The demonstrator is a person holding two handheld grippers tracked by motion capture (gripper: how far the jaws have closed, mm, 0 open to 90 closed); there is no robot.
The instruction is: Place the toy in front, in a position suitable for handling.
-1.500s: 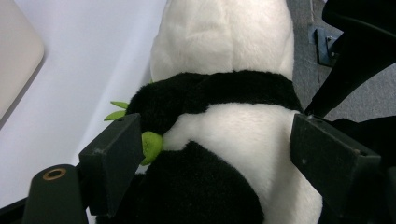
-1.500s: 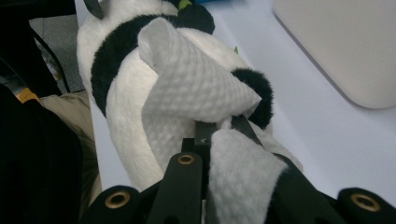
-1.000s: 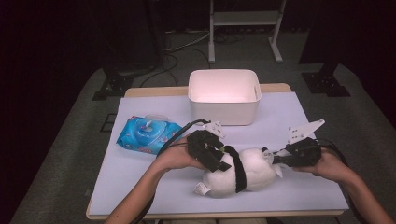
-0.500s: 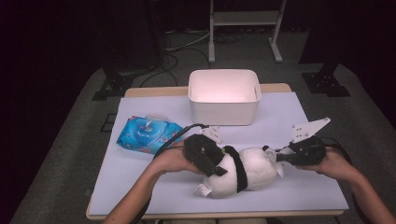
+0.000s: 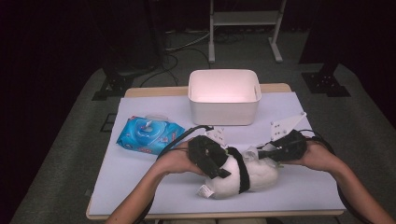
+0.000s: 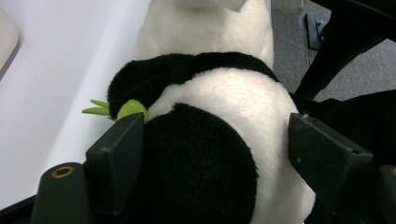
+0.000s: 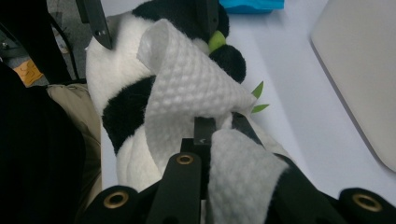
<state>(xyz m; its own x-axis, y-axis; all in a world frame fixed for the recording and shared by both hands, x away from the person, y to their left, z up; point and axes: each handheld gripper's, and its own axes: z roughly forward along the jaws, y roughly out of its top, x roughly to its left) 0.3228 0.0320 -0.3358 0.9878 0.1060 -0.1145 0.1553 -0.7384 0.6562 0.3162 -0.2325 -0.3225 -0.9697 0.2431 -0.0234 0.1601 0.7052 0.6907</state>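
Observation:
A black-and-white plush panda [image 5: 259, 176] lies on its side on the white table [image 5: 140, 172], near the front edge. My left gripper [image 5: 221, 168] grips it across the body. In the left gripper view the two jaws press the panda [image 6: 224, 93] from both sides, beside its green bamboo sprig [image 6: 130, 108]. My right gripper [image 5: 259, 153] is at the panda's right end, shut on a white textured wipe [image 7: 187, 88]. The wipe drapes over the panda [image 7: 108, 65] and folds back over the jaws.
A white open bin [image 5: 224, 107] stands at the back middle of the table. A blue pack of wipes [image 5: 149, 135] lies at the left. Both forearms come in from the front edge. A dark floor with stands surrounds the table.
My right gripper has shifted left and slightly up with the wipe, closer over the panda. The left gripper and the panda have stayed in place.

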